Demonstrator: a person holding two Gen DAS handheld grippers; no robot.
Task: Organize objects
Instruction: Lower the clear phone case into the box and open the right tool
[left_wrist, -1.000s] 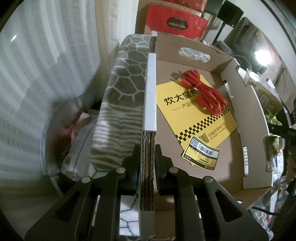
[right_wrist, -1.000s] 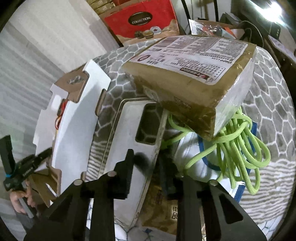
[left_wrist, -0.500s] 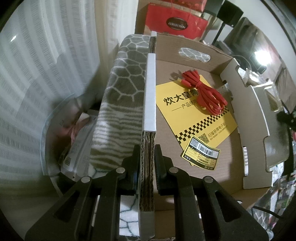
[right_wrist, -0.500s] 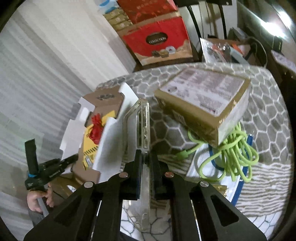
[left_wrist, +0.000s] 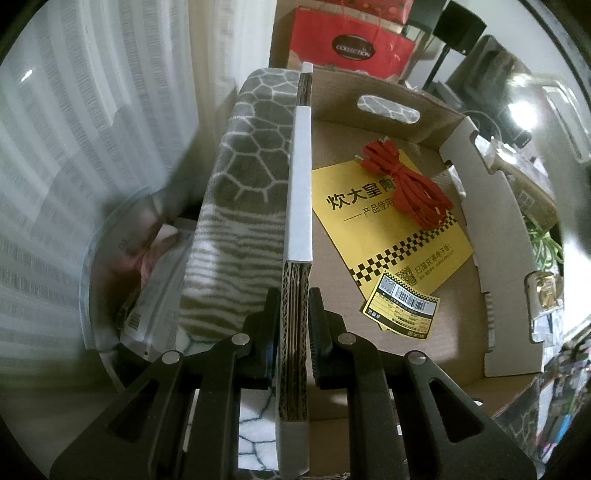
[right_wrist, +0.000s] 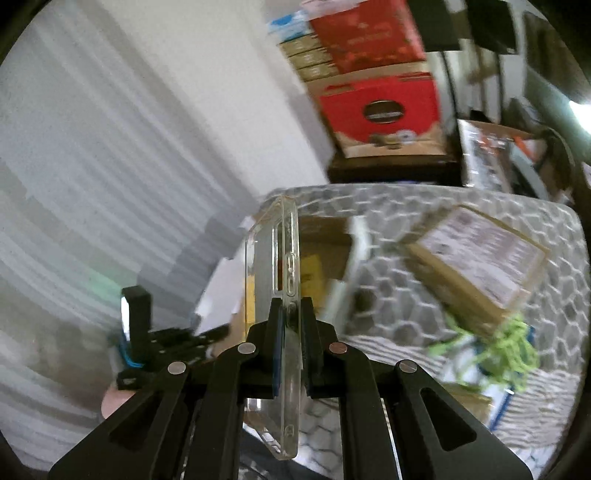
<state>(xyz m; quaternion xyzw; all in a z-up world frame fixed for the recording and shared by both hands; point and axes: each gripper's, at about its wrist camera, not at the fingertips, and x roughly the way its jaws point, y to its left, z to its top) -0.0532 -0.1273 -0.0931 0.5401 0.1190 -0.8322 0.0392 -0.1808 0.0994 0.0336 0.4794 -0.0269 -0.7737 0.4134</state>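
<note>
We read "COLLECTION" on the oval badge of the red bag (left_wrist: 351, 48) behind the box (left_wrist: 388, 376). Inside the box lay a yellow leaflet (left_wrist: 388, 236) with large black Chinese characters, partly covered by a bundle of red cable (left_wrist: 413, 188), with a checkered band and a QR code lower down. A smaller yellow and black tag (left_wrist: 402, 310) with a barcode overlapped its lower corner; its fine print was too small for us to read.

Our left hand-held gripper (left_wrist: 293, 332) was clamped on the box's left wall, whose corrugated edge ran up between the pads. Left of that wall the patterned cloth (left_wrist: 243, 192) draped down, and beyond it a bin with printed papers was blurred.

Our right hand-held gripper (right_wrist: 291, 339) was pressed tight on a clear phone case (right_wrist: 284, 280), held edge-on above the cloth-covered table. Its jaws had just closed on it. That view was smeared: the brown parcel (right_wrist: 476, 266) carried a white label we could not read, green cord (right_wrist: 506, 350) lay beside it, and the bag's badge was a dark blot. The case's lower end was cut off behind the fingers. At the lower left, the other gripper and part of a hand showed dimly.
</note>
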